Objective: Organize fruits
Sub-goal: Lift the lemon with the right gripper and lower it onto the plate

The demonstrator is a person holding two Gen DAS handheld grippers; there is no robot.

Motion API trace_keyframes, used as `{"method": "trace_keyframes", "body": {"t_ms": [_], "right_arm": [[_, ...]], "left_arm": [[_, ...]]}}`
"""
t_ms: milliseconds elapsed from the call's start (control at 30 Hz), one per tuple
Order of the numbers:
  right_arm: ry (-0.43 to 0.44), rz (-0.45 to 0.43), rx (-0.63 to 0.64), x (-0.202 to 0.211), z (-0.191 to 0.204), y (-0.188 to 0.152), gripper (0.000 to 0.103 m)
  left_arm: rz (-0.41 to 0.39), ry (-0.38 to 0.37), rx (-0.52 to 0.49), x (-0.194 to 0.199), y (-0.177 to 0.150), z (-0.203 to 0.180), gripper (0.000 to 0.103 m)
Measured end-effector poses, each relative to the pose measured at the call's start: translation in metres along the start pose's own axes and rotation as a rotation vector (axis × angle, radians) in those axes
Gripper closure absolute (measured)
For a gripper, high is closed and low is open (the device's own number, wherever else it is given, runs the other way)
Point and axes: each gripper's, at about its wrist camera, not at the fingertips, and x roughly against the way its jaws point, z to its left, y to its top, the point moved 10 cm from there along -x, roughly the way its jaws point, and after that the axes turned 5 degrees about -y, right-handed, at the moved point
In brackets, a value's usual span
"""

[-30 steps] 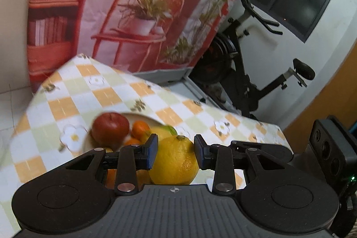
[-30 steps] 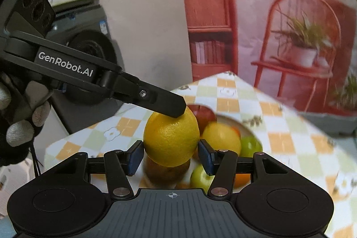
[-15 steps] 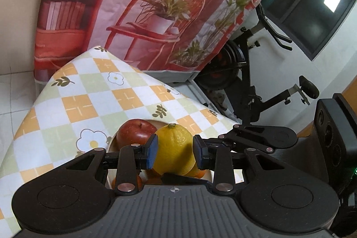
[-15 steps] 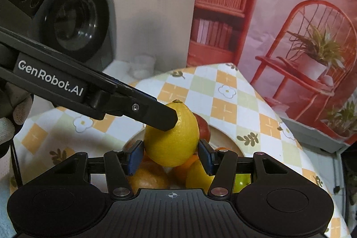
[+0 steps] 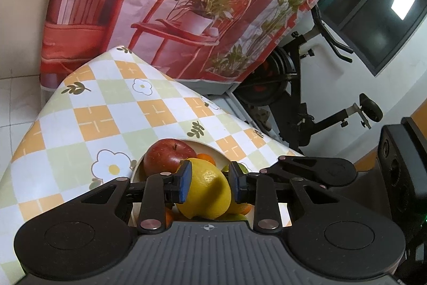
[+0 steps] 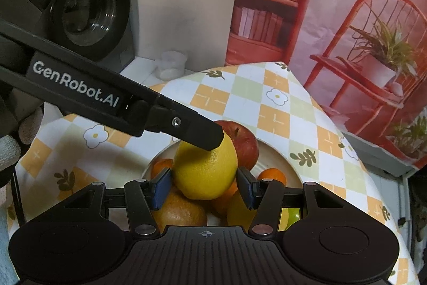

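Note:
A yellow lemon (image 5: pixel 205 191) (image 6: pixel 205 172) hangs just above a cream bowl (image 6: pixel 280 154) of fruit on the checked tablecloth (image 5: pixel 106 111). My right gripper (image 6: pixel 204 187) is shut on the lemon's sides. My left gripper (image 5: pixel 209 182) is closing with the lemon's upper end between its pads, which press on it. In the right wrist view one left finger (image 6: pixel 197 131) lies across the lemon's top; the other is hidden. In the bowl lie a red apple (image 5: pixel 168 156) (image 6: pixel 245 143), oranges (image 6: pixel 272 175) and a green fruit (image 6: pixel 291 215).
A washing machine (image 6: pixel 88 10) and a plastic cup (image 6: pixel 172 66) stand beyond the table's far left. An exercise bike (image 5: pixel 293 87) stands to the right of the table. A printed backdrop (image 5: pixel 186 4) hangs behind. A gloved hand (image 6: pixel 10 140) holds the left gripper.
Both grippers have come down over the bowl with the lemon between them. The left jaws have narrowed on it and the lemon has tilted.

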Motion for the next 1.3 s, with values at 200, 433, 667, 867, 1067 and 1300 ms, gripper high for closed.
{"method": "trace_keyframes", "body": {"t_ms": [200, 433, 667, 867, 1067, 1300], "right_arm": [[-0.009, 0.015, -0.004, 0.003, 0.0, -0.002, 0.054], [-0.008, 0.006, -0.017, 0.011, -0.003, -0.006, 0.057], [-0.007, 0.0, -0.026, 0.015, -0.004, -0.01, 0.057], [-0.034, -0.02, -0.028, 0.021, -0.006, -0.012, 0.057], [-0.059, -0.038, -0.046, 0.031, -0.015, -0.018, 0.057], [-0.093, -0.087, -0.103, 0.048, -0.028, -0.029, 0.056]], "left_arm": [[0.022, 0.025, 0.001, -0.002, -0.008, 0.005, 0.072], [0.032, 0.027, 0.002, -0.004, -0.009, 0.005, 0.071], [0.041, 0.036, -0.01, -0.007, -0.013, 0.002, 0.071], [0.042, 0.05, -0.015, -0.007, -0.013, 0.002, 0.071], [0.04, 0.063, -0.018, -0.007, -0.013, 0.003, 0.071], [0.026, 0.101, -0.037, -0.005, -0.013, 0.003, 0.067]]}}
